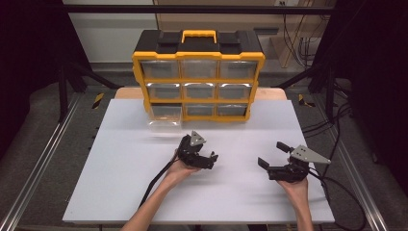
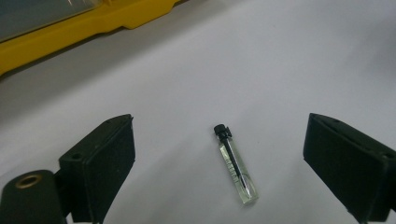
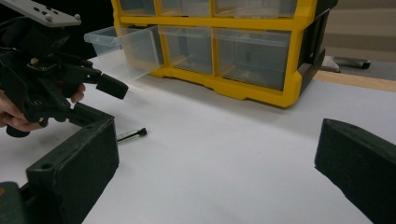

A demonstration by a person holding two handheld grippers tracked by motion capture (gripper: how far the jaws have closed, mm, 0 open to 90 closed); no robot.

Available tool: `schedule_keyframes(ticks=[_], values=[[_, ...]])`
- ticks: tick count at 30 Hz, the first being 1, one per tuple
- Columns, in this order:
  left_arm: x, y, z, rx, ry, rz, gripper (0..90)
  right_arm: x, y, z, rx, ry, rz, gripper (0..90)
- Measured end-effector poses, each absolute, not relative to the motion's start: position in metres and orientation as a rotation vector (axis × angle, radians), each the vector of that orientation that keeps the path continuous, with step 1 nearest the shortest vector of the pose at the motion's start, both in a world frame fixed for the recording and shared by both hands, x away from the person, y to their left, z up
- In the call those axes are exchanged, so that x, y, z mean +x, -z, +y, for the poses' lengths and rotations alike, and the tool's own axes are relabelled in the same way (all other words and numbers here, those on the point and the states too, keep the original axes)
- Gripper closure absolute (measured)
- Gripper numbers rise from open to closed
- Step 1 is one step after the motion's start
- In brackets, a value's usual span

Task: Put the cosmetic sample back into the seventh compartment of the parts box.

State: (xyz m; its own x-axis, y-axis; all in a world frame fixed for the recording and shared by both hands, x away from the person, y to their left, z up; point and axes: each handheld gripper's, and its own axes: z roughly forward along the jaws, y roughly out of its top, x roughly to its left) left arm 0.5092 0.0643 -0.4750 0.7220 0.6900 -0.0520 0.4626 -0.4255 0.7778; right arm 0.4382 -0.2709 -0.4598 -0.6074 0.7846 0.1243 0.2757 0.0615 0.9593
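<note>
Table (image 1: 144, 192) is a pale sheet with 1 yellow-and-black drawer cabinet (image 1: 198, 74) at its far edge: 9 clear drawers in a 3x3 grid, 1 yellow carry handle on top. 1 drawer (image 1: 165, 118), bottom-left slot, is pulled out toward the person; the other 8 sit flush. No readable brand, label or writing on anything in view. 1 small glass vial (image 2: 236, 167) with a black cap lies flat on the table, cap end pointing away from the left gripper's camera, a dark stem visible inside through the glass. Left gripper (image 1: 205, 155) sits near table centre, just in front of the pulled drawer, tipped down over the vial; jaws wide apart, 1 on each side of the vial, neither pad touching it, nothing held. In the right gripper view the vial (image 3: 132, 135) shows just below that gripper, with bare table between it and the cabinet. Nothing stands between the vial and the jaws. Right gripper (image 1: 271, 155) is well apart to the right, low over the table, jaws spread wide, nothing between them. 2 grippers, each with 1 grey 3-cornered plate on top and 1 trailing cable. Metal frame rails run along both sides of the table.
</note>
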Motion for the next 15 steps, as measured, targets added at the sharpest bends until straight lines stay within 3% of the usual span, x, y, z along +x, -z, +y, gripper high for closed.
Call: schedule_keyframes(ticks=[15], values=[[0.5075,0.4825,0.0577,2.139,-0.334,0.89,31.8,0.4384,0.4596,-0.2714,1.053,-1.567,1.911,0.4]])
